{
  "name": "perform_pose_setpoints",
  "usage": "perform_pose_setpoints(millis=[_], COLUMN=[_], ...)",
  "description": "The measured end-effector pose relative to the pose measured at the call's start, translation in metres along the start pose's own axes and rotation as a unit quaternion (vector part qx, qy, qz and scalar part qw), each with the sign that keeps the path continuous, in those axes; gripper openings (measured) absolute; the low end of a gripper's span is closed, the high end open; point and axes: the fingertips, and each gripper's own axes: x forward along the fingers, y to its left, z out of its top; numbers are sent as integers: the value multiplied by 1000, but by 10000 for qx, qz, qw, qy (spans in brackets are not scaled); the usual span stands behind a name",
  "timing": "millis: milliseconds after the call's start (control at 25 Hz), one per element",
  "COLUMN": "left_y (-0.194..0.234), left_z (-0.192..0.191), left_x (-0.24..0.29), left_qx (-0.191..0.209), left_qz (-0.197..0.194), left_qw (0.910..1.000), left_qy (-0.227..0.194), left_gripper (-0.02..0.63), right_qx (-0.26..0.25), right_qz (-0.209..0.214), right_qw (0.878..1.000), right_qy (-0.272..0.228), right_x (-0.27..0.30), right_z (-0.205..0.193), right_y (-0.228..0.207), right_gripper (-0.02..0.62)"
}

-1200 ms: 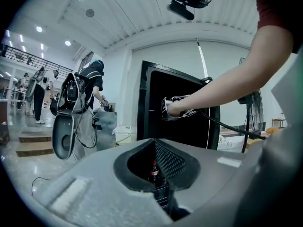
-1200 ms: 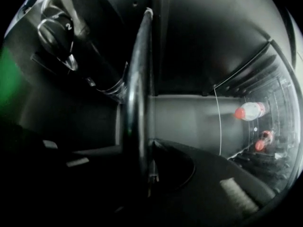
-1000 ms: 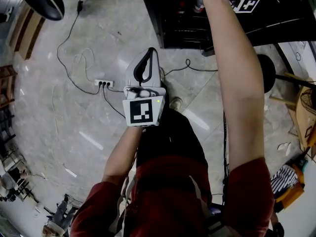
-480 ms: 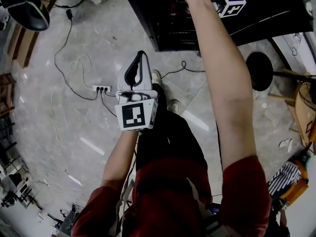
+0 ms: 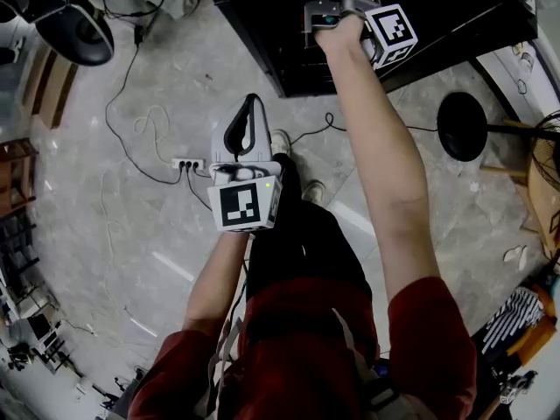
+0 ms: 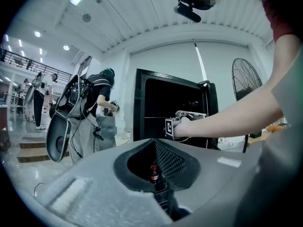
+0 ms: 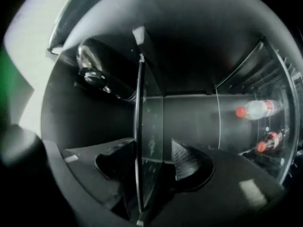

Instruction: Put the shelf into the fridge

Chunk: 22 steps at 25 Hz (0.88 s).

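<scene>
Since a second ago, the right gripper (image 5: 325, 14) is brought lower in the head view, at the black fridge (image 5: 455, 16). Inside it, the glass shelf (image 7: 150, 141) is seen edge-on between the opening jaws, no longer pinched. Only withdrawal is judged left. The left gripper (image 5: 252, 103) is held pressed together, empty.

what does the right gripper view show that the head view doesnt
Only the right gripper view: the glass shelf edge-on between the right gripper's opening jaws, plus red-capped bottles inside. Only the head view: the left gripper, shut, above the floor with a power strip. Both: the dark fridge and the right gripper.
</scene>
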Motion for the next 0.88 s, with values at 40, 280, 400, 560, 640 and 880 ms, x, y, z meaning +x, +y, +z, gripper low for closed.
perform_pose_setpoints(millis=[40, 280, 400, 560, 640, 880], left_y=[-2, -8, -10, -9, -9, -10], left_z=[2, 9, 16, 21, 24, 28], left_x=[-1, -5, -7, -10, -12, -24], left_qx=[8, 13, 60, 49, 48, 102], left_qz=[-10, 5, -6, -14, -43, -126], left_qw=[10000, 10000, 10000, 10000, 9999, 9999], left_qy=[-10, 71, -70, -75, -84, 8], left_gripper=[5, 5, 5, 5, 5, 5], right_qx=[9, -10, -88, -214, -341, -485], right_qz=[21, 131, 9, -283, -402, -665], right_qw=[10000, 9994, 9991, 9978, 9963, 9925], right_qy=[34, 335, 421, 564, 682, 909], right_x=[-5, -42, -71, -113, -135, -213], right_z=[-2, -17, -21, -28, -31, -29], right_y=[1, 5, 3, -2, 1, 22], right_gripper=[212, 210, 209, 206, 202, 199])
